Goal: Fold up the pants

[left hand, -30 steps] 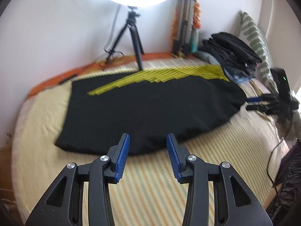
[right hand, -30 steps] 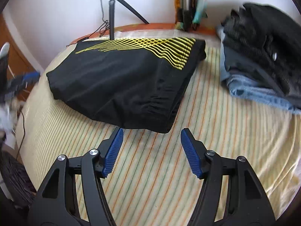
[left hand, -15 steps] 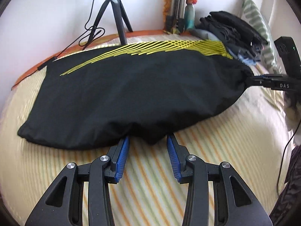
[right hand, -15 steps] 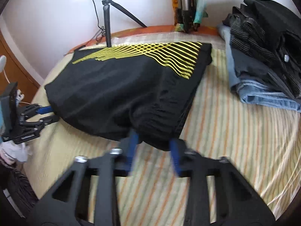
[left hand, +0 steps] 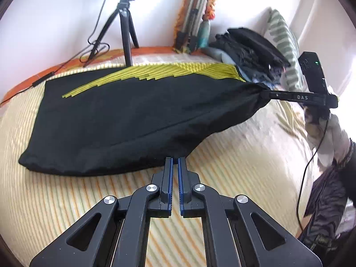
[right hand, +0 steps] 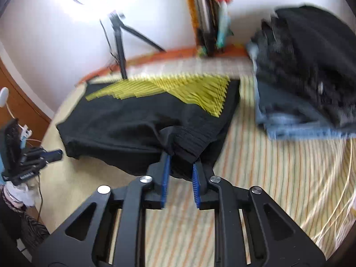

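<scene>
Striped yellow bedding (left hand: 222, 178) serves as the work surface, with a tripod (left hand: 126, 22) against the white wall and a stack of dark clothes and jeans (right hand: 307, 93) off to one side. Black pants with a yellow line print (left hand: 133, 115) lie flat across the bed. The left gripper (left hand: 174, 162) is seen clenched on the near edge of the fabric, jaws almost meeting; the right gripper (right hand: 181, 166) is seen pinching the bunched elastic waistband, jaws narrowed on the thick gather. For a clean fold, both pinches are best lifted together and level, the cloth kept taut between them, and the near edge carried over to meet the far edge squarely. In the left wrist view, "DAS" is legible on the right gripper's arm; lettering on the left gripper's body in the right wrist view is too blurred to be read.
</scene>
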`<state>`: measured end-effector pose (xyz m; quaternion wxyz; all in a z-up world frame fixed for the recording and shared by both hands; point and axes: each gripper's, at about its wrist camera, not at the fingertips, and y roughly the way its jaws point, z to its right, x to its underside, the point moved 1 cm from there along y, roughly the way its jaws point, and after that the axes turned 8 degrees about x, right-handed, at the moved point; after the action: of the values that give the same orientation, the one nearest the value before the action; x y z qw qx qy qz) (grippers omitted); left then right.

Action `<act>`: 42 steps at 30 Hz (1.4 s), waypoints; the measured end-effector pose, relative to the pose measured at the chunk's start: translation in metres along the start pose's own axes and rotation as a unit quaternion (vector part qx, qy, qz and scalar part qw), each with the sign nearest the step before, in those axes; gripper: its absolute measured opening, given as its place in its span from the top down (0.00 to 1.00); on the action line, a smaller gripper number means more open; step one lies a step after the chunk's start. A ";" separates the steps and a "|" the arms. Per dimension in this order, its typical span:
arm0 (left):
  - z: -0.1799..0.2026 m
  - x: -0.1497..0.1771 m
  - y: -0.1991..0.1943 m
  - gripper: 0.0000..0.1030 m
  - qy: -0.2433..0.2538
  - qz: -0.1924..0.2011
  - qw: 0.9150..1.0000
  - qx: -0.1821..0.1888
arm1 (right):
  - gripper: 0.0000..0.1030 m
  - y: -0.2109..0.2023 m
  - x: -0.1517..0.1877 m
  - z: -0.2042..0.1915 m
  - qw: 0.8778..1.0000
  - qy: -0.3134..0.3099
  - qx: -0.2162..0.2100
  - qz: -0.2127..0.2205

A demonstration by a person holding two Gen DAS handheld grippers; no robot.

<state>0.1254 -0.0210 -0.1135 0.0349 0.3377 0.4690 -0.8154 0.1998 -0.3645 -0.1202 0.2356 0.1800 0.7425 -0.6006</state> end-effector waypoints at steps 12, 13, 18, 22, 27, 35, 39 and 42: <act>0.034 -0.017 0.017 0.49 0.109 0.006 0.992 -0.070 | 0.28 -0.021 0.043 0.039 0.990 0.142 0.006 -0.007; 0.037 -0.016 0.026 0.49 0.125 -0.005 0.989 -0.080 | 0.28 -0.016 0.047 0.039 0.987 0.161 -0.024 -0.018; 0.037 -0.005 0.055 0.49 0.170 -0.051 0.976 -0.123 | 0.28 0.015 0.056 0.034 0.968 0.217 -0.114 -0.062; 0.029 -0.003 0.064 0.64 0.173 -0.058 0.974 -0.134 | 0.28 0.028 0.047 0.032 0.958 0.254 -0.123 -0.052; 0.024 -0.011 0.057 0.92 0.163 -0.050 0.979 -0.109 | 0.28 0.042 0.042 0.041 0.933 0.329 -0.136 -0.046; 0.015 -0.005 0.044 0.83 0.141 -0.066 0.985 -0.072 | 0.72 0.034 0.028 0.027 0.951 0.299 -0.079 -0.013; 0.013 -0.011 0.022 0.71 0.098 -0.047 0.994 -0.029 | 0.72 0.037 0.029 0.023 0.963 0.264 -0.047 -0.022; 0.017 -0.035 -0.001 0.54 0.064 0.015 0.998 -0.012 | 0.72 0.038 0.030 0.024 0.965 0.258 -0.041 -0.024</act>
<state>0.1431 -0.0429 -0.0863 0.0212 0.3955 0.4752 -0.7857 0.1992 -0.3804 -0.1718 0.0284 0.3013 0.8063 -0.5082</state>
